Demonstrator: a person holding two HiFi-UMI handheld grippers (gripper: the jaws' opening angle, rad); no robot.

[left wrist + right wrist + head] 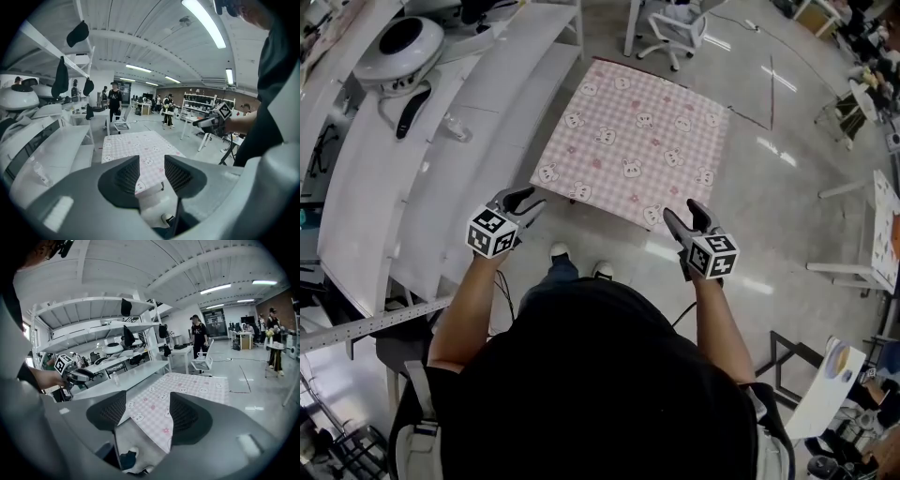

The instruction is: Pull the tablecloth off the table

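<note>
Pink checked tablecloth (633,141) is lying spread flat, hiding the surface beneath, not yet pulled. Left gripper (525,199) and right gripper (682,211) are hovering just short of its near corners, jaws wide and empty, probably lining up to pinch that edge.

This looks like an open lab or workshop. Long white shelves (93,305) hold a rounded white machine (398,47), and strip lights (206,21) line the ceiling. A wheeled office chair (675,28), desks (180,352) and standing people (114,101) occupy the polished grey floor (787,187).
</note>
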